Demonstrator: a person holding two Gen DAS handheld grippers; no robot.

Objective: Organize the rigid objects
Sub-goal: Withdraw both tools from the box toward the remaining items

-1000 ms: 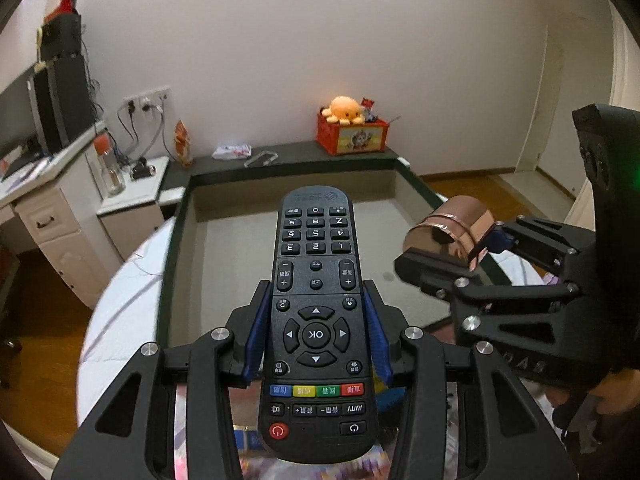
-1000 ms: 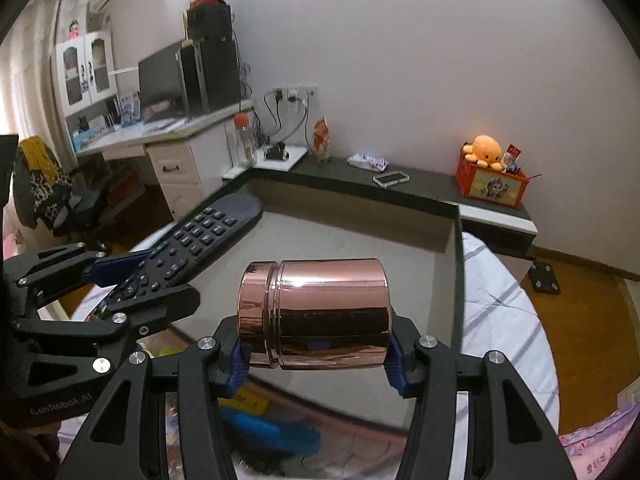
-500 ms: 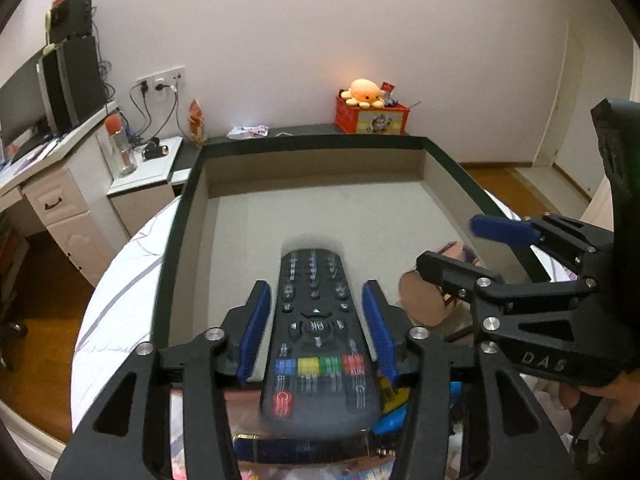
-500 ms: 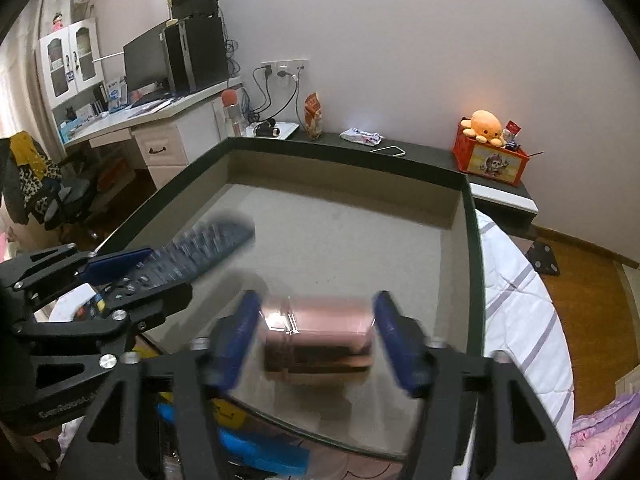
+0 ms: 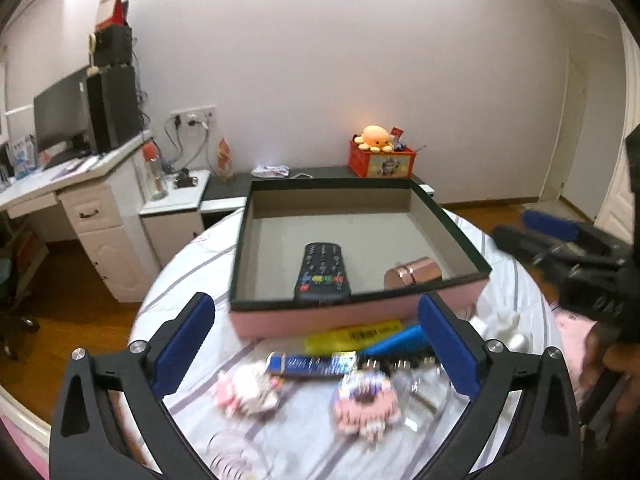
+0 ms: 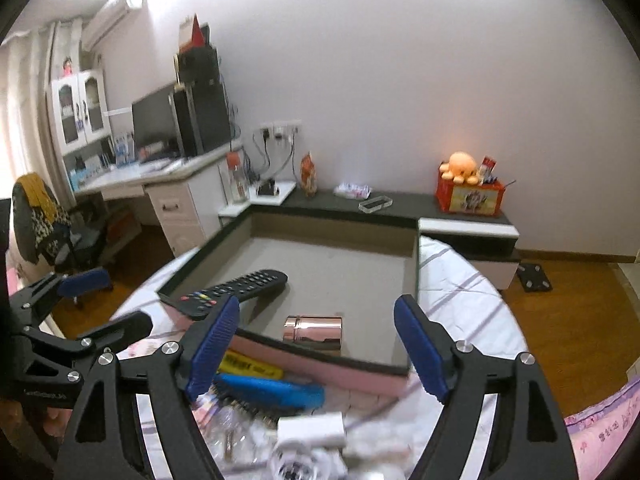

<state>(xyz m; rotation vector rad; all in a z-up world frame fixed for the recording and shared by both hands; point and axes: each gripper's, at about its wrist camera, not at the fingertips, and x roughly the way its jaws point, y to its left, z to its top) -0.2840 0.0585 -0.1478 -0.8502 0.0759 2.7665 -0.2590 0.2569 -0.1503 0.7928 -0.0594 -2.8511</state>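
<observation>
Both jaws had just been opening with nothing left between them: the left gripper (image 5: 316,340) and right gripper (image 6: 316,344) stood spread and empty. A second earlier they held the remote (image 5: 323,272) and copper tin (image 5: 414,277); both now lay in the box (image 5: 360,312), near its front wall. Judging by this, two rigid items were stowed. The left view showed plush toys (image 5: 366,404) in the clutter; the right showed a white block (image 6: 312,426).

A white wall (image 5: 320,60) is rising behind a desk (image 5: 80,184) and a low shelf (image 6: 400,206); wood floor (image 6: 580,312) is showing.
</observation>
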